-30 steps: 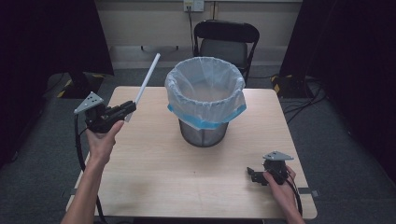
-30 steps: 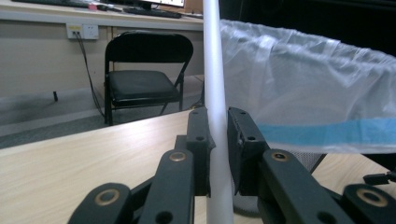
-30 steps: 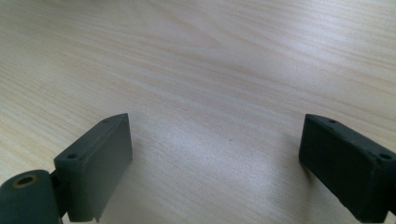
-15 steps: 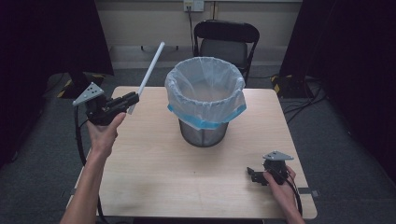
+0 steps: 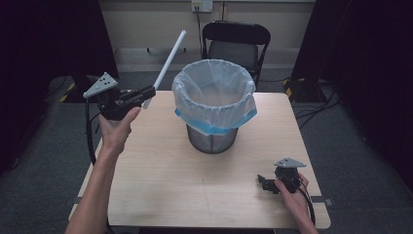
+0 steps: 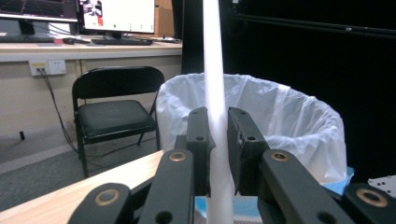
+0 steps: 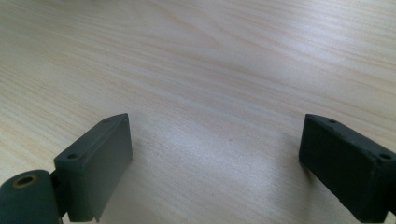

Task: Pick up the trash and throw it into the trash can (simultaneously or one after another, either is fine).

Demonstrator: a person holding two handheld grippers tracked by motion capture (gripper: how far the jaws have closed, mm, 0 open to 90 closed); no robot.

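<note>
Left gripper (image 5: pixel 146 92): raised above the table, left of the bin; jaws clamped on a white tube.
White tube (image 5: pixel 168 61): long and straight, slanting up and away from the jaws, its top end above and left of the bin's rim. In the left gripper view (image 6: pixel 217 128) the tube (image 6: pixel 212 70) rises between the two jaws, with the bin just behind it.
Right gripper (image 5: pixel 265 184): low on the table, in front of the bin and to its right, well apart from it; jaws spread wide with nothing between them. In the right gripper view (image 7: pixel 215 163) bare wood lies between the jaws.
Bin (image 5: pixel 213 131): a mesh waste bin lined with a clear bag (image 5: pixel 214 95) with a blue hem, standing at the middle of the table, mouth open upward.
Table (image 5: pixel 160 180): pale wood; bare surface in front of the bin and on both sides of it.
Chair (image 5: pixel 235 41): black folding chair just behind the bin, at the table's far edge.
Surroundings: grey floor, dark curtains to either side of the bin, cables on the floor to its right.
</note>
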